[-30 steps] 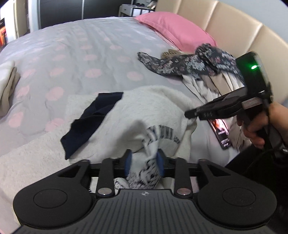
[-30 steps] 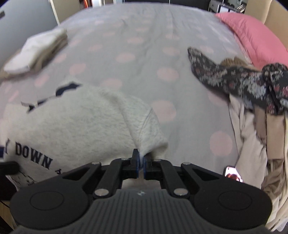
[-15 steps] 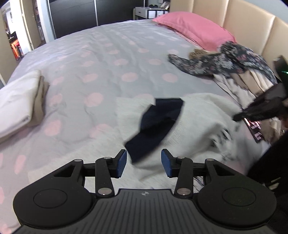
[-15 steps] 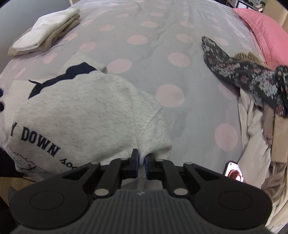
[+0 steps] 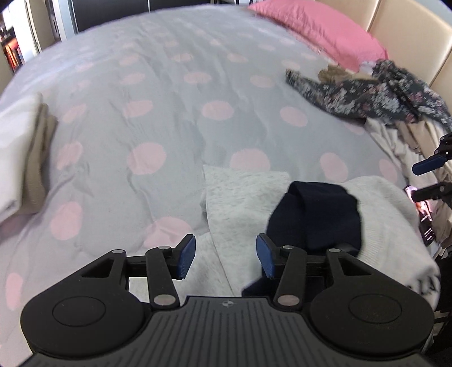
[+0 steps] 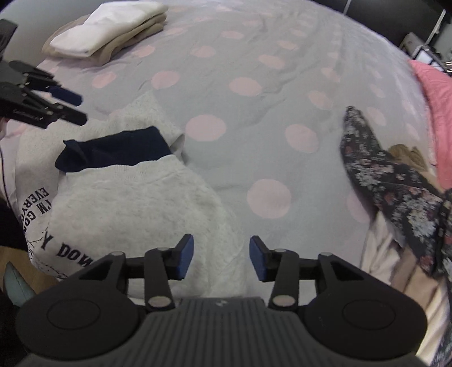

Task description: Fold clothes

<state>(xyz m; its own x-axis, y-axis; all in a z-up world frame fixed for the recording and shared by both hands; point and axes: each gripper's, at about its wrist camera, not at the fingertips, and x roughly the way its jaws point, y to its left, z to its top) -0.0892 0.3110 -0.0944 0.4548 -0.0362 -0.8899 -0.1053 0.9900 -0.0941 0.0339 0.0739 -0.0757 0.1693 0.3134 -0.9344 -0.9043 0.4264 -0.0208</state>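
Grey sweatshirt [image 6: 132, 203] on dotted duvet [image 6: 240, 118], folded stack [image 6: 110, 25] beyond

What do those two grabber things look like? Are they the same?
Yes, they match. The left gripper and right gripper are both black, with two jointed fingers tipped by ribbed blue pads, silver rivets at the joints, two round discs on a ridged grey body, and a small round mark in the middle.

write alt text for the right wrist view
The right gripper, jaws opening and empty, hangs over a grey printed sweatshirt with a navy collar, lying on a pink-dotted duvet. The left gripper shows at far left.
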